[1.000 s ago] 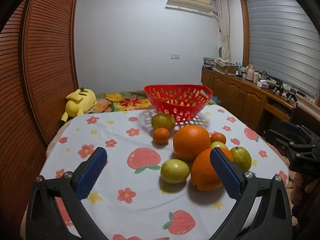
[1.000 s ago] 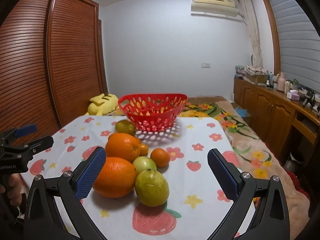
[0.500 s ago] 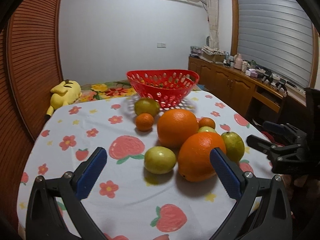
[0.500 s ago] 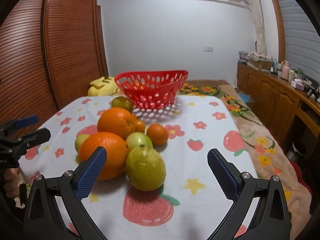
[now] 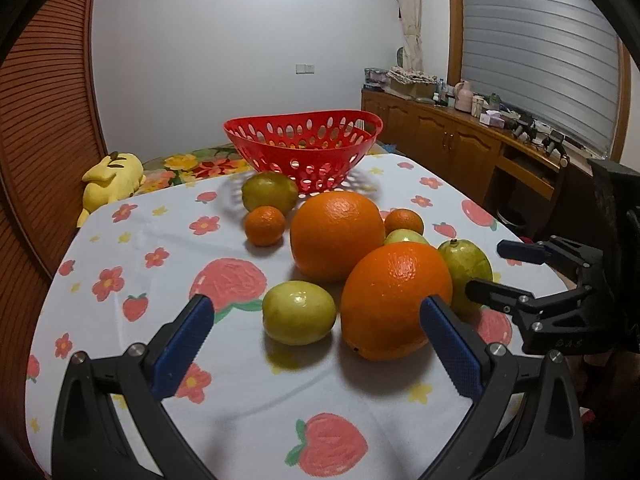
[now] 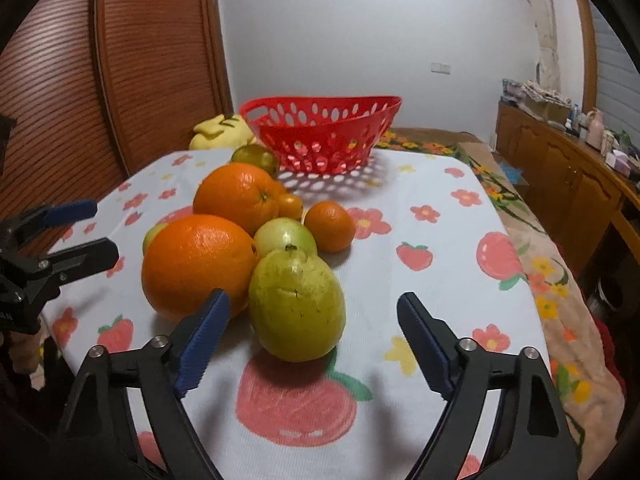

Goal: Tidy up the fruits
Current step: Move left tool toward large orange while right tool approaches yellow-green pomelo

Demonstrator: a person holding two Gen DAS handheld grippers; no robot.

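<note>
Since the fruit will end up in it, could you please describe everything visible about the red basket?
The red basket is a shallow oval bowl of glossy, plastic-looking material, its walls pierced with oval holes below a smooth curved rim. It stands upright at the far end of the tablecloth, apparently empty. A green fruit sits just in front of it; contact is unclear. No tongs are near it.

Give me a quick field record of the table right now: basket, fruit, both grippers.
basket: red perforated basket at the far end of the table, no fruit visible in it
fruit: all loose on the tablecloth
large oranges: two
nearest left gripper: yellow-green round fruit
nearest right gripper: green pear-shaped fruit
left gripper: open, holding nothing
right gripper: open, holding nothing
</note>
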